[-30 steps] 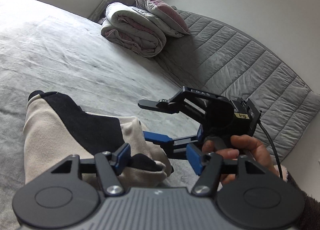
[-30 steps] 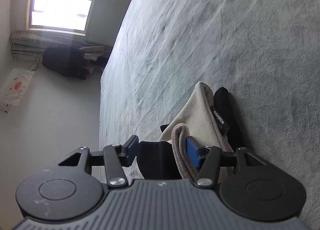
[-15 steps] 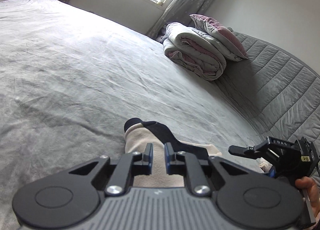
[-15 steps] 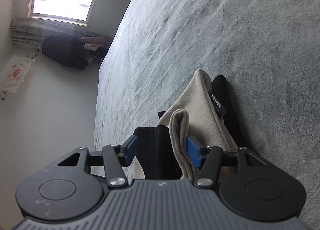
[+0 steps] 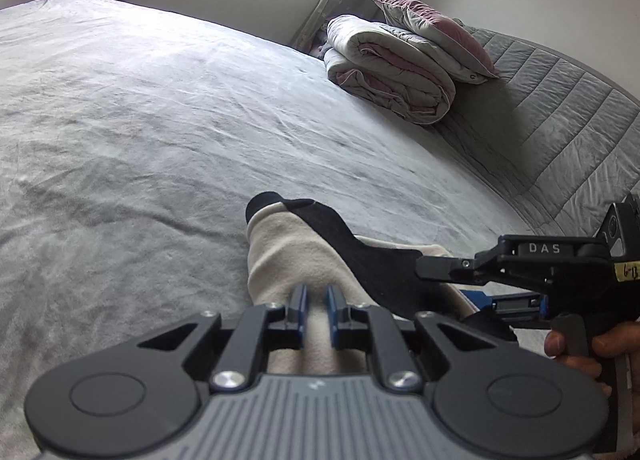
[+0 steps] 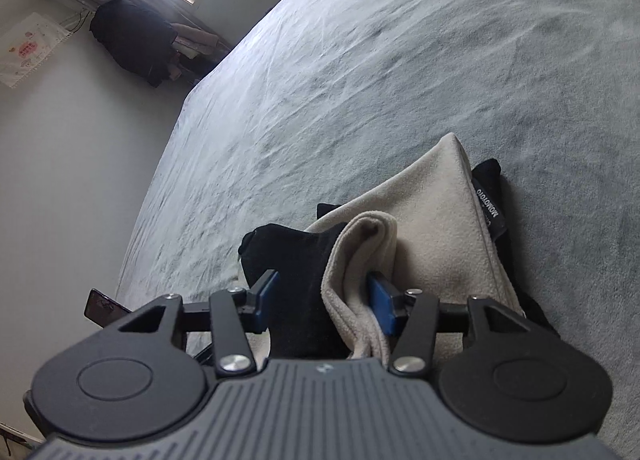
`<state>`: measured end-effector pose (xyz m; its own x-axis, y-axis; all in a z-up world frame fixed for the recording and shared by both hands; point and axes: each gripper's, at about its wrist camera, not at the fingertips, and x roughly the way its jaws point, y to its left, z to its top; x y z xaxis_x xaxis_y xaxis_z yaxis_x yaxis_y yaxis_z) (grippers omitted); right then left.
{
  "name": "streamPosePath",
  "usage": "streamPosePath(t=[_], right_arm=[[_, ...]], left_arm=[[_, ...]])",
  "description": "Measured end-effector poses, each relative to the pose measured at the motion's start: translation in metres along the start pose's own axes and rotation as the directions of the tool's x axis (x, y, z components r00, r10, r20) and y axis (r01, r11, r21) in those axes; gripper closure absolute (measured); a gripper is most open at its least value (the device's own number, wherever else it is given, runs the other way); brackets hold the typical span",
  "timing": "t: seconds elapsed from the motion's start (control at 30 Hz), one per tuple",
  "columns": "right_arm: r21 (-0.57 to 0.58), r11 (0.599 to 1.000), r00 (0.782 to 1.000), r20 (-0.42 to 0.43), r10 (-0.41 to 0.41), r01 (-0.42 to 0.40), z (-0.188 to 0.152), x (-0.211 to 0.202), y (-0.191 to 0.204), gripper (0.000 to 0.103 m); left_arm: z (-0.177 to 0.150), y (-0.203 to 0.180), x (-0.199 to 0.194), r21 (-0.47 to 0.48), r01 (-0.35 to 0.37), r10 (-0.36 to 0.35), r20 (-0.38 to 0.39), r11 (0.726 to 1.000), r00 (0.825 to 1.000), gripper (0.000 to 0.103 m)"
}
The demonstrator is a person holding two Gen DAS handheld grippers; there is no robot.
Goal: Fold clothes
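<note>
Broadly, most of both views is taken up by a wide bed covered in a grey plush blanket [image 5: 168,132], on which the work is being done. At its far side, against a grey quilted headboard [image 5: 560,108], a rolled grey-and-pink duvet [image 5: 384,72] is stacked under a mauve pillow [image 5: 436,24]; neither is touched.

Near the bed's front edge lies the task's thing, a cream fleece garment with black panels [image 5: 296,252]. It is already gathered into a compact, layered bundle, with a small black brand label [image 6: 491,209] showing along one seam in the right wrist view. By that shape, the folding is judged to be well along: several layers have been brought together, but the bundle is not yet flat or squared, so a last fold and some smoothing appear to remain. No other clothes awaiting folding can be seen.

The left gripper [image 5: 316,306] is held low over the cream part, its blue-padded jaws nearly together and pinched on a ridge of the fleece. The right gripper [image 6: 320,300] is placed at the bundle's other end, gripped by a hand [image 5: 580,344]; its jaws are closing, with a black fold and a rolled cream edge between them, and both pads already appear to be pressed against that cloth.
</note>
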<state>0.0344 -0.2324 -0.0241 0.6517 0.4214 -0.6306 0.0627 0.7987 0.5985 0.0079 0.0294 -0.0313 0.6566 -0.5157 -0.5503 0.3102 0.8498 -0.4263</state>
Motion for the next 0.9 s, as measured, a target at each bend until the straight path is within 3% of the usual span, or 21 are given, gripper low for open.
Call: streamPosePath(t=[0.1,0.23,0.43,0.53,0.77,0.9], right_arm=[[-0.144,0.986,0.996,0.045,-0.072,0.078,-0.009,0.008,0.014,0.074],[-0.165,0.986,0.994,0.103,0.023,-0.006,0.001,-0.005,0.011,0.082],[-0.026,0.985,0.972,0.159,0.174,-0.172,0.028,-0.027,-0.021,0.084],[0.047,0.973,0.963,0.165,0.215,-0.225,0.038,-0.030,-0.044,0.084],[0.157,0.973,0.982,0.113,0.149,-0.166,0.043,-0.027,-0.081,0.084],[0.122,0.983,0.988,0.093,0.126,-0.137,0.041,-0.028,-0.081,0.078]], left_arm=[[-0.001,-0.004,0.000,0.014,-0.011,0.011,0.005,1.000,1.000,0.093],[0.001,-0.007,-0.002,-0.011,-0.012,0.013,0.042,1.000,0.999,0.092],[0.008,-0.011,-0.003,-0.065,0.001,0.006,0.121,0.998,0.993,0.092],[0.010,-0.013,0.004,-0.086,0.038,-0.027,0.121,0.996,0.992,0.092],[0.000,-0.037,0.025,0.004,0.086,-0.086,0.066,0.996,0.994,0.092],[-0.007,-0.046,0.033,0.054,0.093,-0.095,0.023,0.994,0.995,0.092]])
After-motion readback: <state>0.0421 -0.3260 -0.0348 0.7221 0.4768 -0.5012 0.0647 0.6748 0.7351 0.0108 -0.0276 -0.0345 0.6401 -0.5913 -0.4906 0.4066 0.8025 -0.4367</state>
